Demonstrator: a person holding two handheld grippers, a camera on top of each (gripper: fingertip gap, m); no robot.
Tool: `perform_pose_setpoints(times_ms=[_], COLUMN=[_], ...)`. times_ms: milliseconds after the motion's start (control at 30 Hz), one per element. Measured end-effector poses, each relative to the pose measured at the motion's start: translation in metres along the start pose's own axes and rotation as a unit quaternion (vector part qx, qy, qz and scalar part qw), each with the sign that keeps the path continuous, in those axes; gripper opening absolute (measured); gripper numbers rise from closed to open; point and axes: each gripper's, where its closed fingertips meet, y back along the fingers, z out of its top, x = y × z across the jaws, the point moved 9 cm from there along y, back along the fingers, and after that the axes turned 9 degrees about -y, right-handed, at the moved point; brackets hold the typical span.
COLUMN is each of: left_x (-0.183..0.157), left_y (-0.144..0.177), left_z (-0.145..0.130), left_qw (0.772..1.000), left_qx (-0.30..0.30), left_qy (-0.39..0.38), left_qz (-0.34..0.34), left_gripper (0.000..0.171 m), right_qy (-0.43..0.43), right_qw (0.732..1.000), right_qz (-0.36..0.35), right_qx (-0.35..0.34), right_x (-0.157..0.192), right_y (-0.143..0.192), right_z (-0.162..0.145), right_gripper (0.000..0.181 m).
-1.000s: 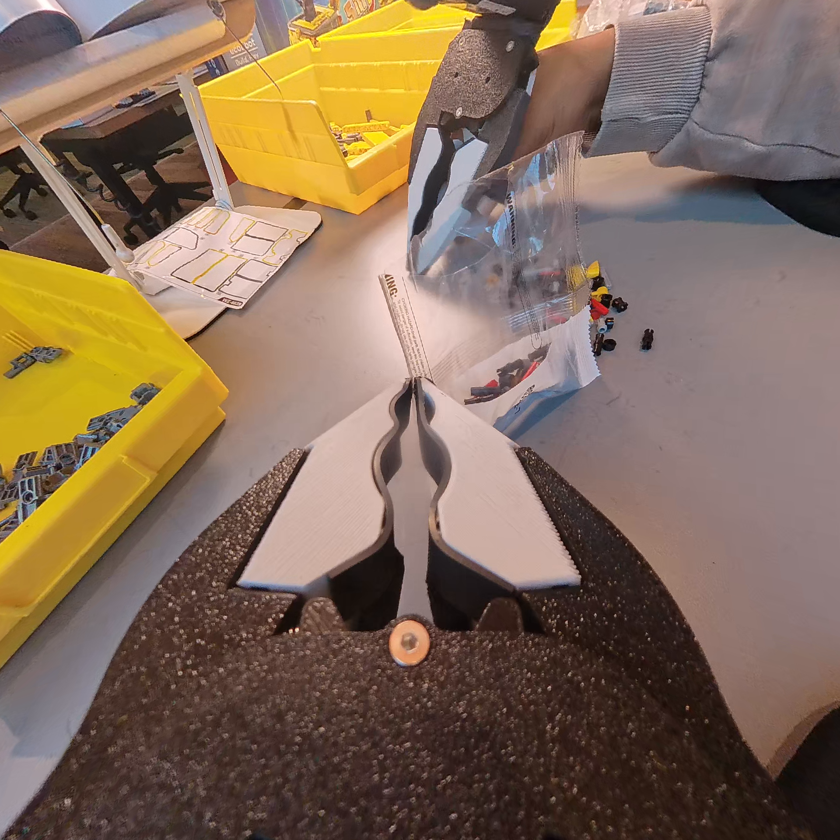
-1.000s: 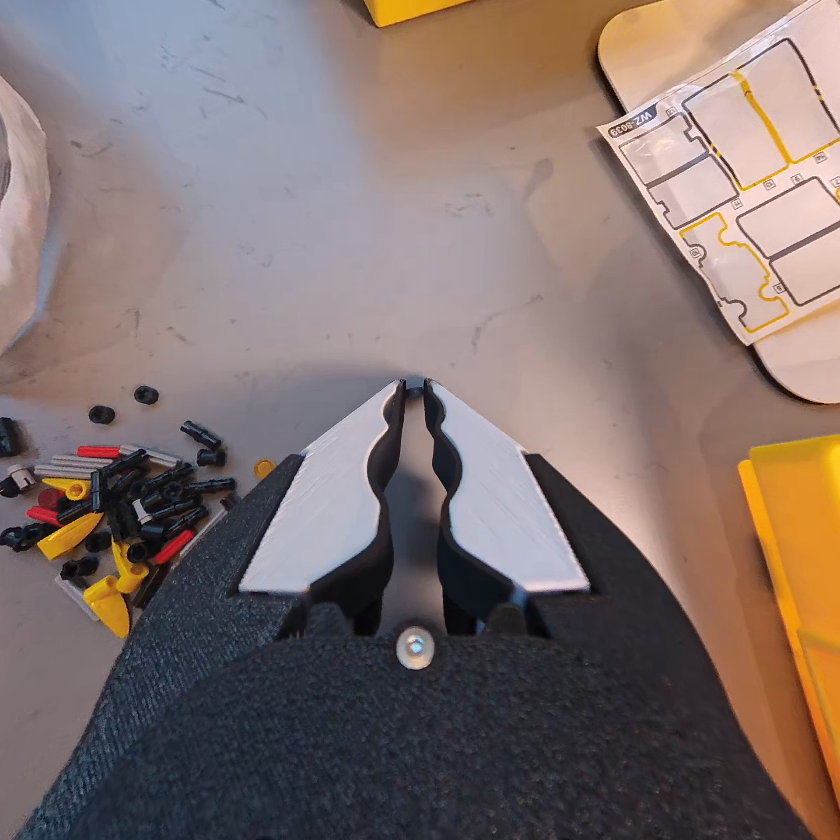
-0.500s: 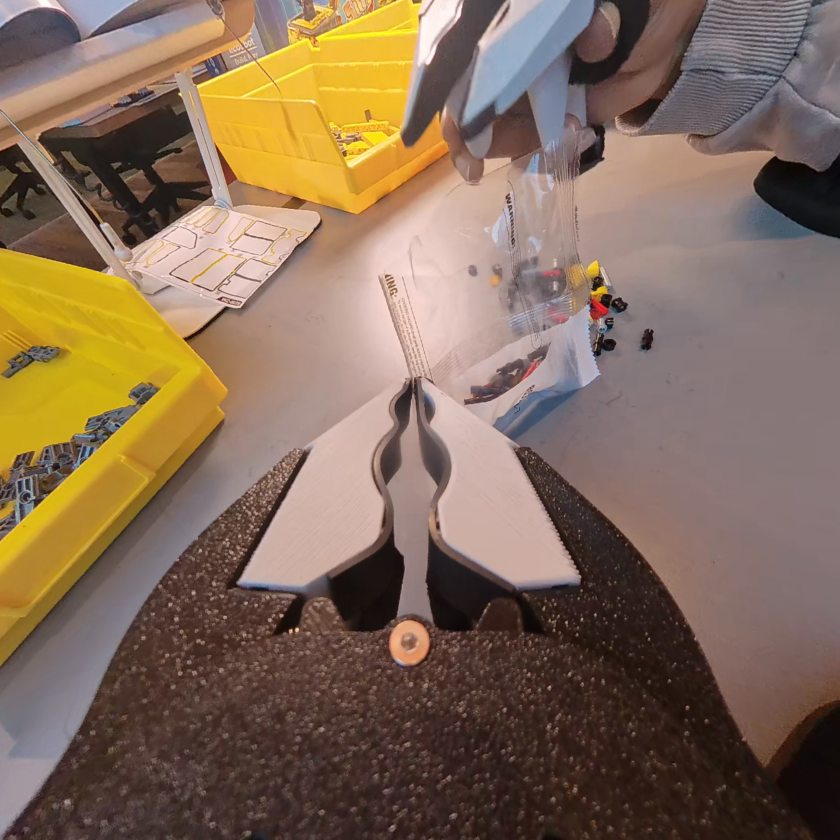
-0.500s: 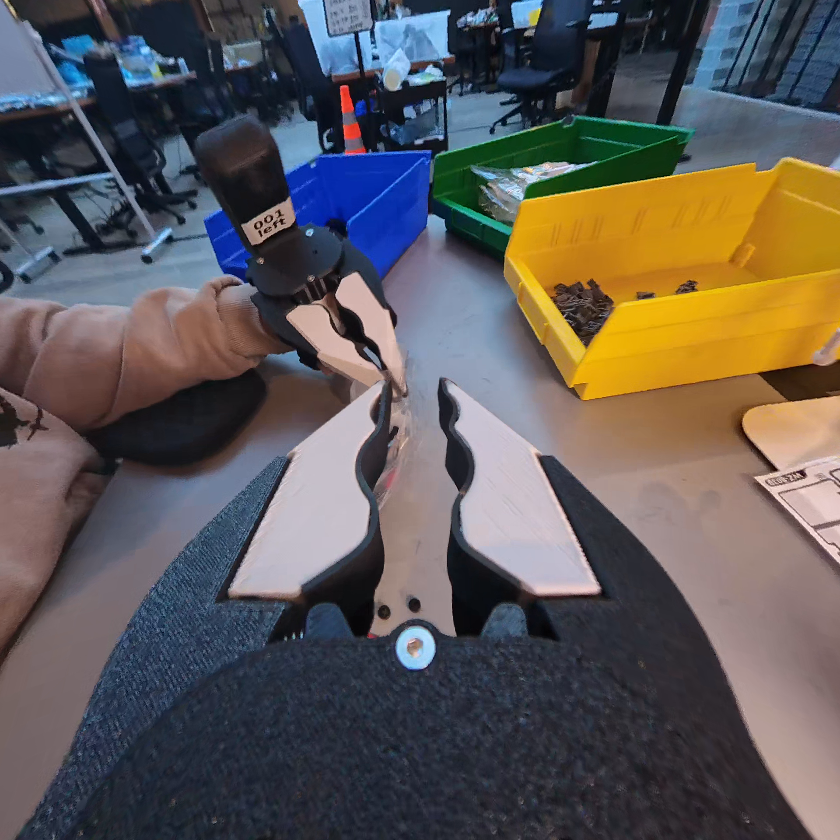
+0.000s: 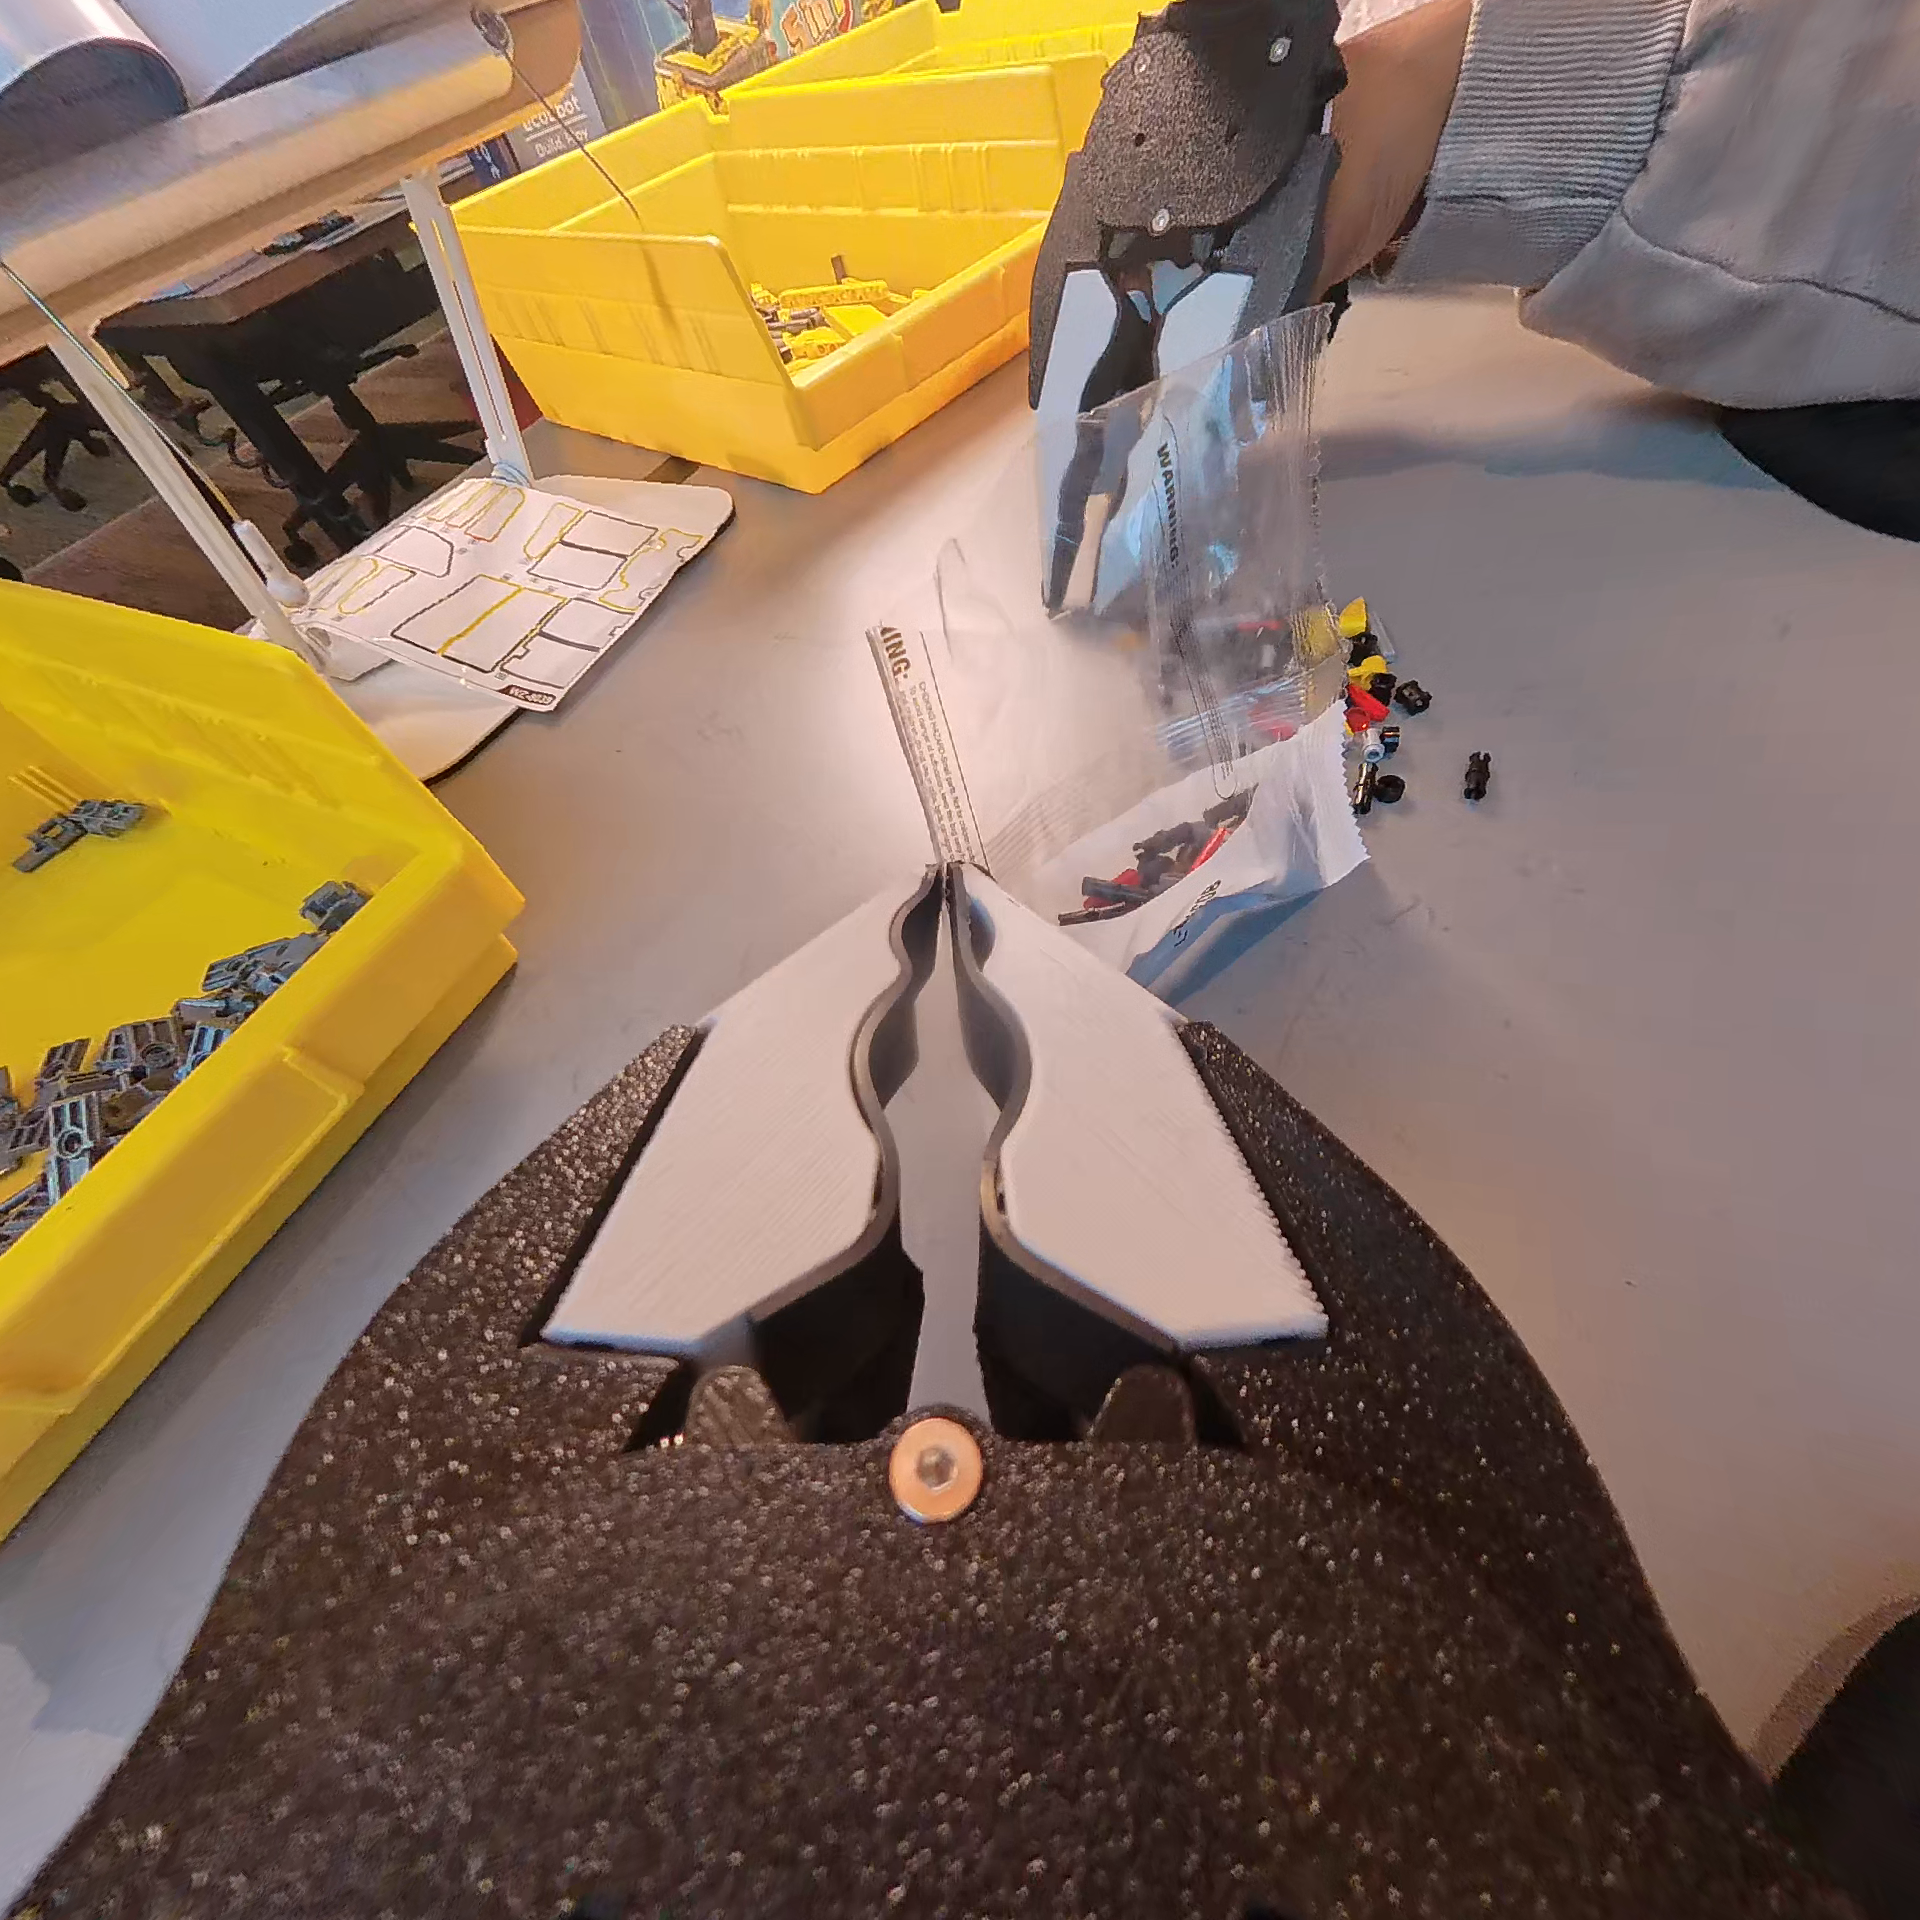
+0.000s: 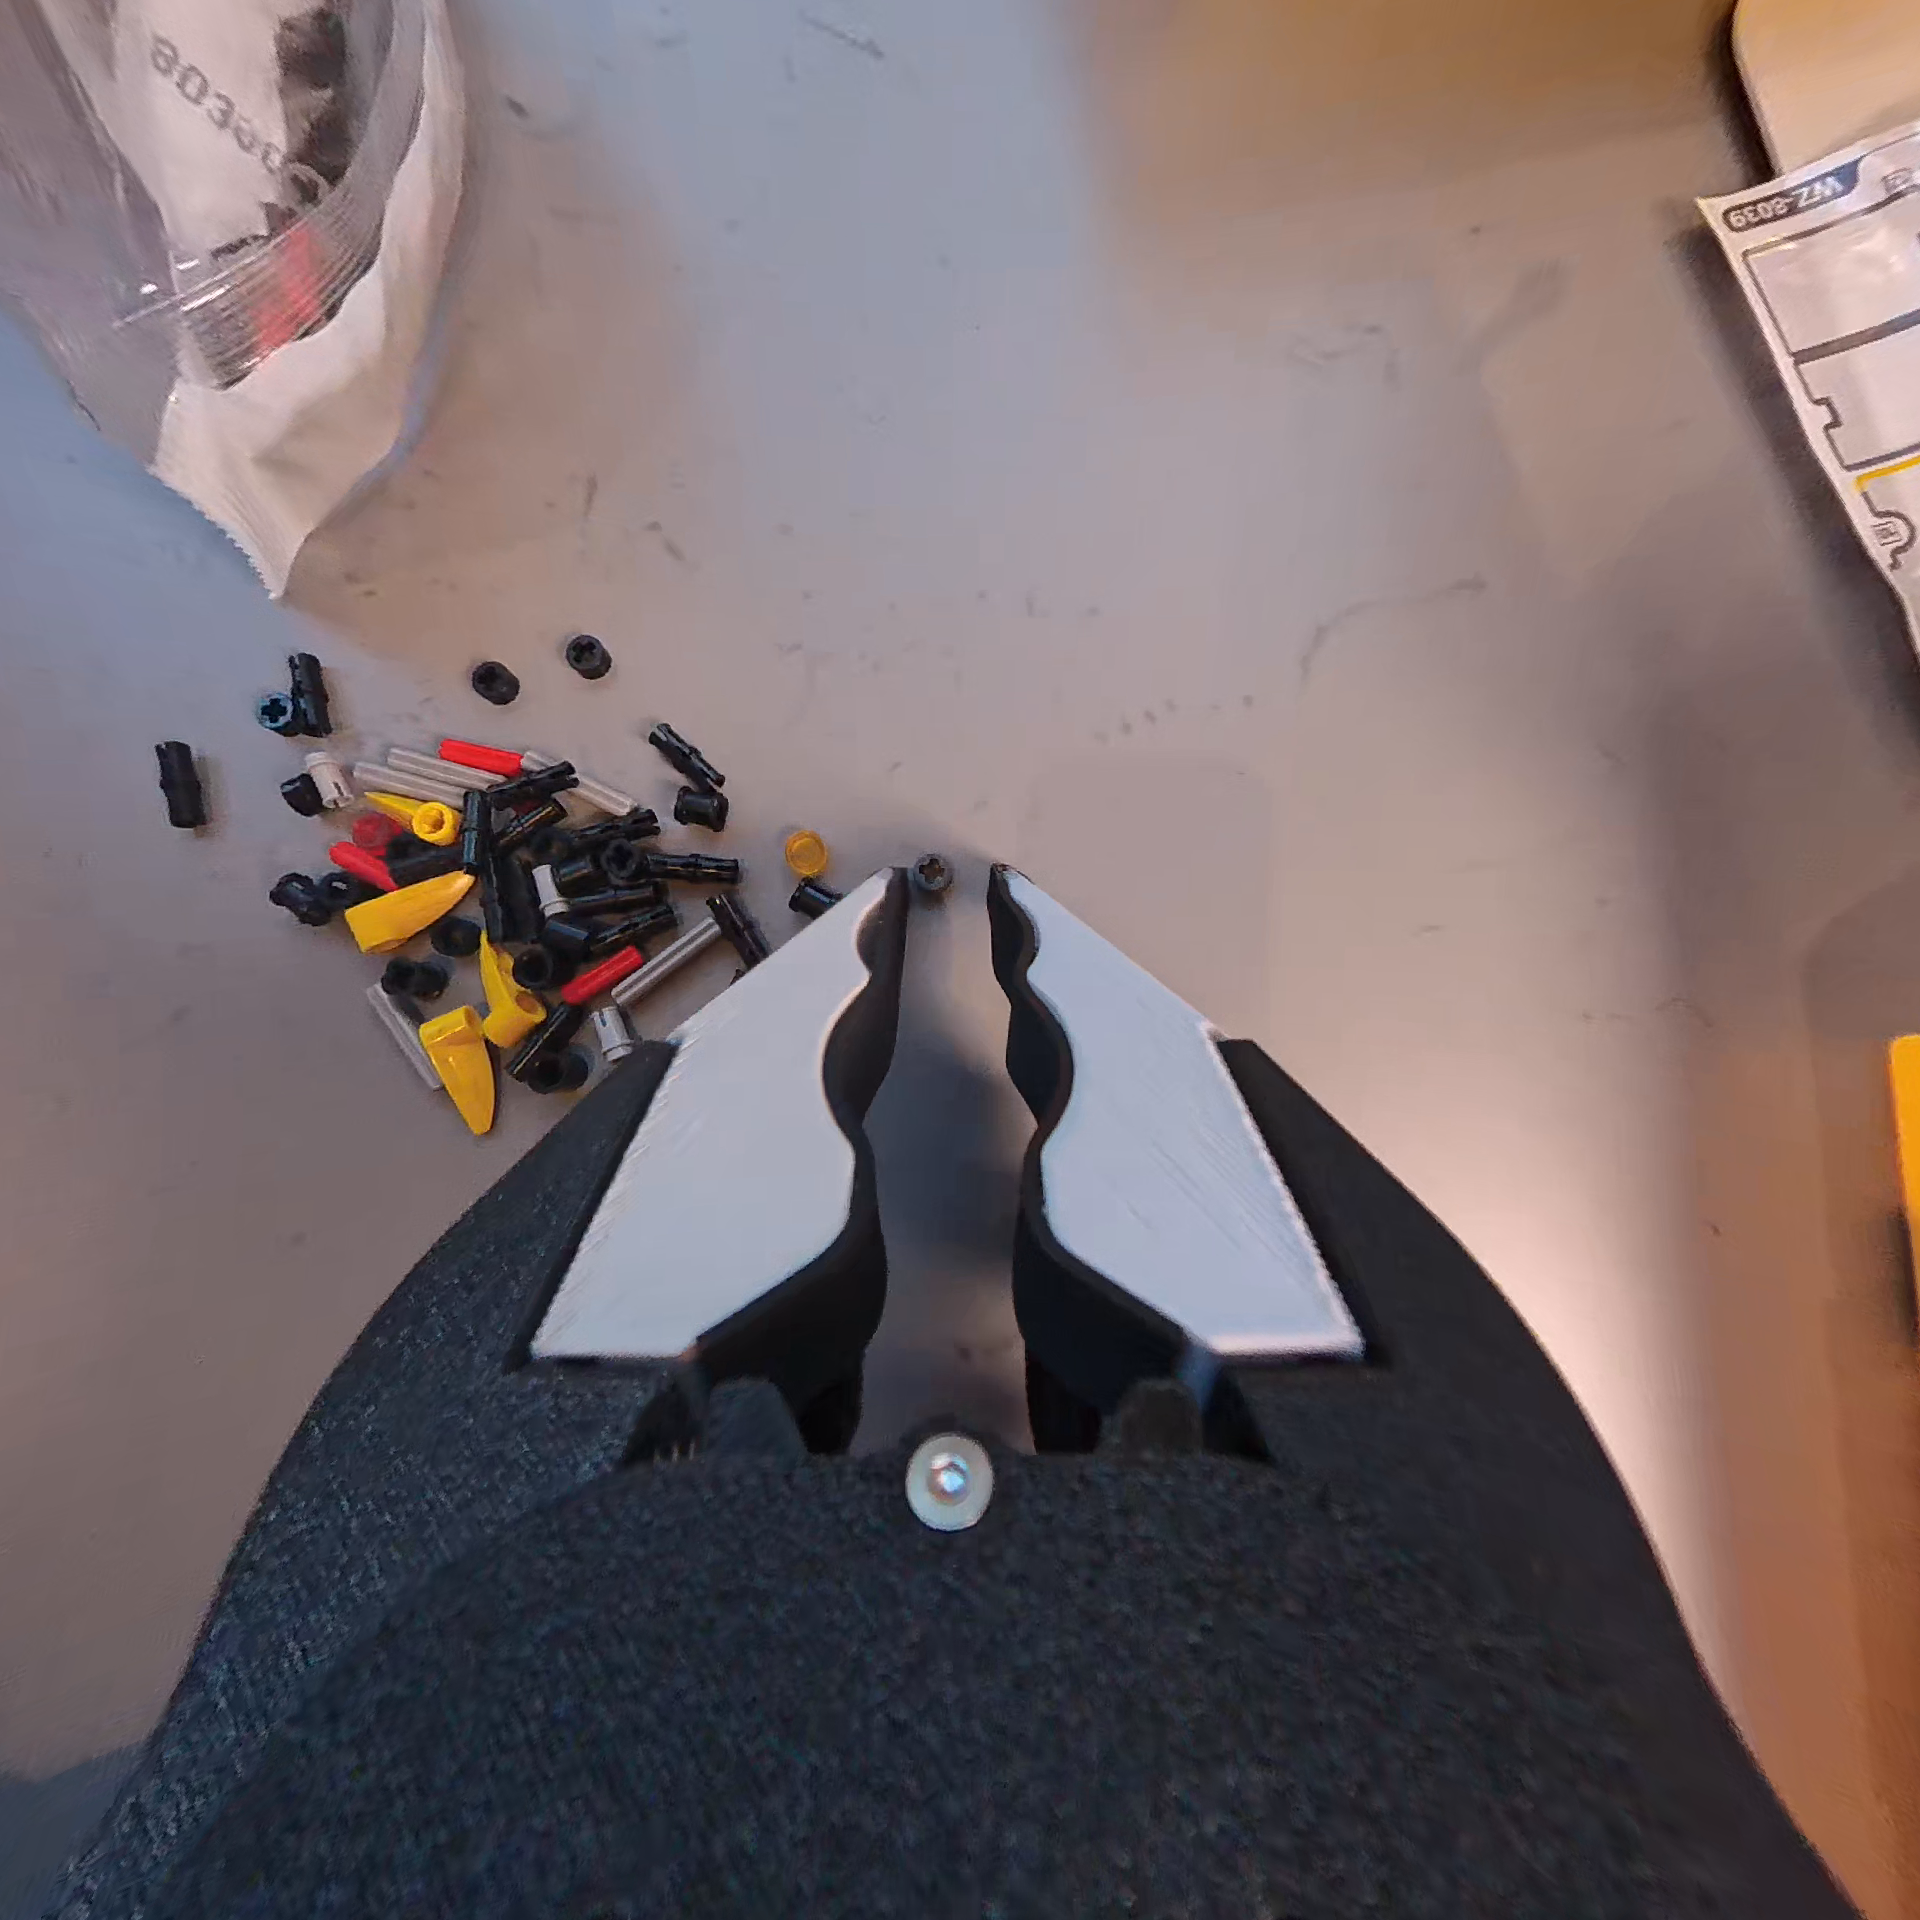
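Two close wrist views, shared parts pile [image 6: 499,914].

Hidden and cut-off parts around the clear plastic bag [image 5: 1195,582]

Behind the bag, the right gripper [image 5: 1070,613] had its fingertips veiled by film, so their gap was unreadable there; left of the bag, the near yellow bin [image 5: 239,935] was cropped; the bag's small parts [image 5: 1153,873] were too tiny to identify.

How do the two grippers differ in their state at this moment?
The left gripper is shut, pinching the edge of a clear plastic bag; the right gripper is open and holds nothing. The left gripper points level across the grey table, while the right gripper points down at it, beside a pile of small black, red and yellow plastic pieces, with one dark round piece between its fingertips. Both have white fingers in black bodies.
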Motion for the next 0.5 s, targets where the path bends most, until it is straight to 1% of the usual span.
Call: perform_pose_setpoints(times_ms=[133,233,300,333,400,500], left_x=[0.000,0.000,0.000,-0.001,0.000,0.000], left_y=[0.000,-0.001,-0.001,-0.001,0.000,-0.001], left_z=[0.000,0.000,0.000,0.000,0.001,0.000], left_qw=[1.000,1.000,1.000,1.000,1.000,1.000], left_qx=[0.000,0.001,0.001,0.001,0.000,0.000], left_qy=[0.000,0.000,0.000,0.000,-0.001,-0.001], left_qz=[0.000,-0.001,-0.001,-0.001,0.000,-0.001], left_gripper=[0.000,0.000,0.000,0.000,0.000,0.000], right_qy=[0.004,0.008,0.009,0.007,0.019,0.033], right_qw=[1.000,1.000,1.000,0.998,0.990,0.963], right_qz=[0.003,0.003,0.007,0.017,0.031,0.067], right_qx=[0.000,0.000,-0.022,-0.052,-0.137,-0.259], right_x=[0.003,0.003,0.004,0.008,0.020,0.052], right_y=[-0.001,-0.001,0.002,0.008,0.027,0.050], right_z=[0.000,0.001,0.005,0.013,0.037,0.076], right_gripper=[0.007,0.006,0.006,0.006,0.006,0.006])
